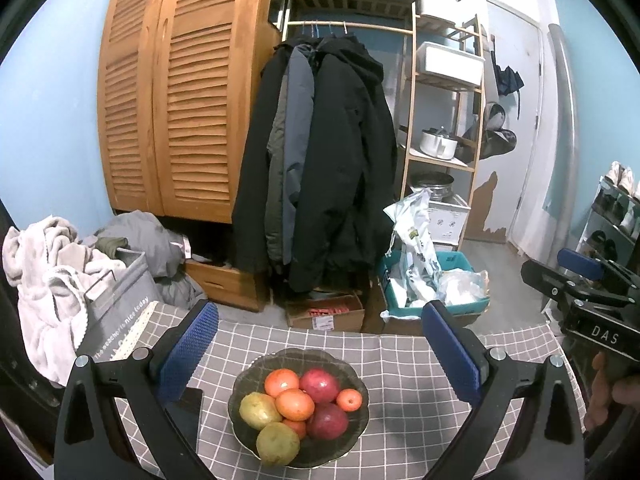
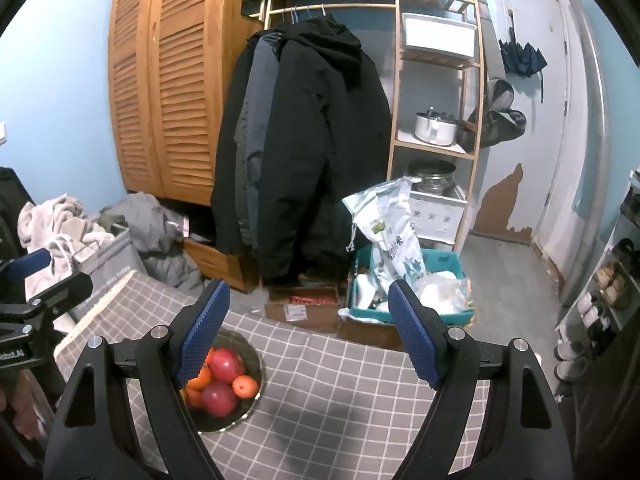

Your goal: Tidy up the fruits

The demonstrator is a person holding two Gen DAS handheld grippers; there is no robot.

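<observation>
A dark glass bowl (image 1: 356, 436) sits on the grey checked tablecloth (image 1: 420, 380). It holds several fruits: two red apples (image 1: 319, 385), several oranges (image 1: 295, 404) and two yellow-green pears (image 1: 259, 411). My left gripper (image 1: 320, 346) is open and empty, held above and just behind the bowl. My right gripper (image 2: 309, 330) is open and empty, to the right of the bowl (image 2: 256, 364), whose left part hides behind its left finger. The right gripper also shows at the right edge of the left wrist view (image 1: 588, 292).
Past the table's far edge stand a cardboard box (image 1: 324, 314), a teal crate of bags (image 1: 436, 292), hanging dark coats (image 1: 320, 160), a wooden louvred wardrobe (image 1: 180, 100), a shelf rack (image 1: 444, 120) and a laundry basket (image 1: 116, 300).
</observation>
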